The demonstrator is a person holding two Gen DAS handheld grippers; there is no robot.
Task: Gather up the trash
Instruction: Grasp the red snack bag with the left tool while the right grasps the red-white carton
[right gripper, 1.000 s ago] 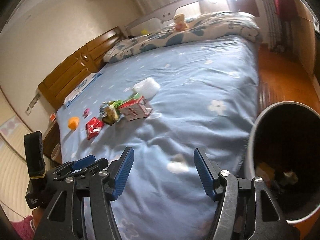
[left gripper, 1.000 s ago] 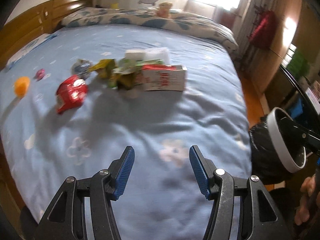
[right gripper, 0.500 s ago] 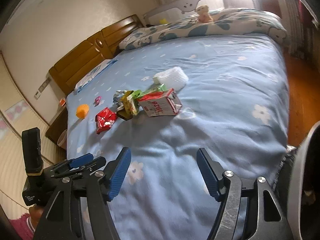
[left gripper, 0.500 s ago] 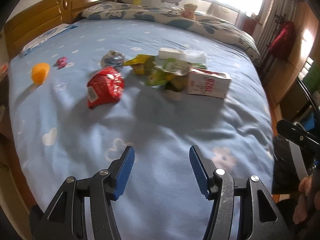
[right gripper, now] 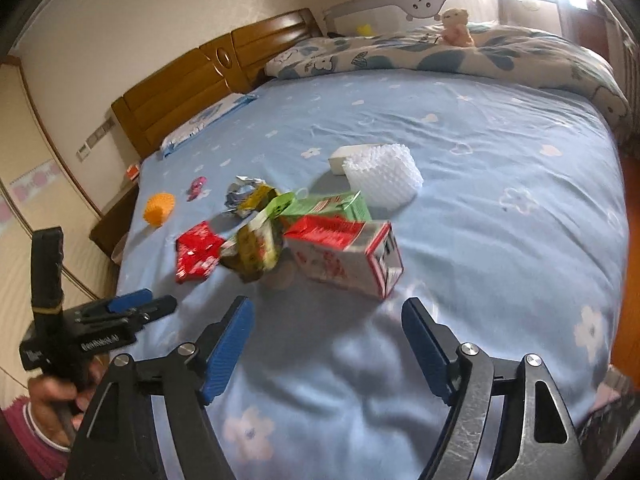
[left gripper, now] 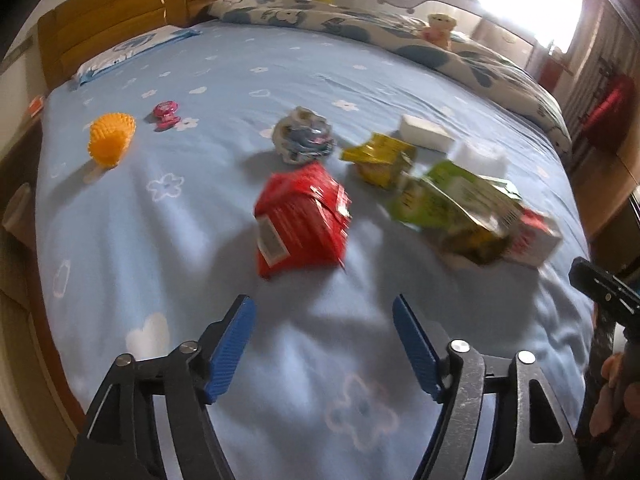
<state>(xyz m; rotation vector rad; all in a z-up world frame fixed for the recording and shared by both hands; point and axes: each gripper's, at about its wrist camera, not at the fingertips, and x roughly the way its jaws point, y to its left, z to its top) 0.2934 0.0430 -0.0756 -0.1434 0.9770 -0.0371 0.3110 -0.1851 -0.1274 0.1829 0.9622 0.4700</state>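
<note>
Trash lies in a cluster on the blue bed sheet (left gripper: 160, 248). A red snack packet (left gripper: 302, 220) (right gripper: 198, 254) sits just beyond my left gripper (left gripper: 322, 322), whose jaws are opening with nothing between them. A red and white carton (right gripper: 348, 256) (left gripper: 534, 238) lies on its side just ahead of my right gripper (right gripper: 328, 320), jaws also opening and empty. Between packet and carton are a yellow-green wrapper (right gripper: 256, 250), a green carton (right gripper: 330, 206) (left gripper: 460, 200), a yellow packet (left gripper: 380, 158) and a crumpled foil wrapper (left gripper: 304, 136). Behind them are white foam netting (right gripper: 384, 176) and a white block (left gripper: 426, 136).
An orange foam cup (left gripper: 110, 140) and a pink wrapper (left gripper: 166, 114) lie toward the left of the bed. A wooden headboard (right gripper: 192, 88), pillows and a folded duvet (right gripper: 460, 52) with a teddy bear (right gripper: 456, 26) border the far side. A hand (right gripper: 56, 396) holds the left gripper's handle.
Both grippers have moved closer to the trash cluster, which now looms larger. Their jaws stand wider apart. The black-lined bin has slid out of both views.
</note>
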